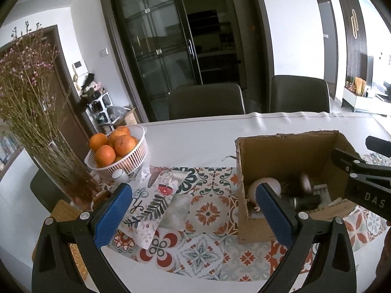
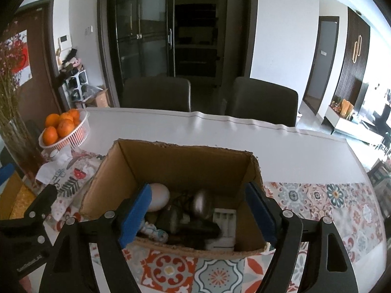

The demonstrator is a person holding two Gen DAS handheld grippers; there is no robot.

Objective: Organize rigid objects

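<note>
Box (image 2: 176, 171) on tabletop (image 2: 244, 141), part-filled | left tongs (image 1: 193, 210) released, empty | right tongs (image 2: 198, 217) released over box

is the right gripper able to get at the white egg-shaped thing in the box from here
Probably yes: the right gripper stands open just above the open-topped cardboard box, and the white egg-shaped thing lies uncovered on top, against the box's left wall, which may crowd one finger.

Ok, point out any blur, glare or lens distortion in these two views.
Left wrist view: strong fisheye bending with dark corners; a brown rounded object inside the open brown cardboard box is motion-smeared. Right wrist view: the same curved edges; the bright room on the far right is washed out; the box's contents, such as the white egg-shaped object, are soft and dim.
</note>
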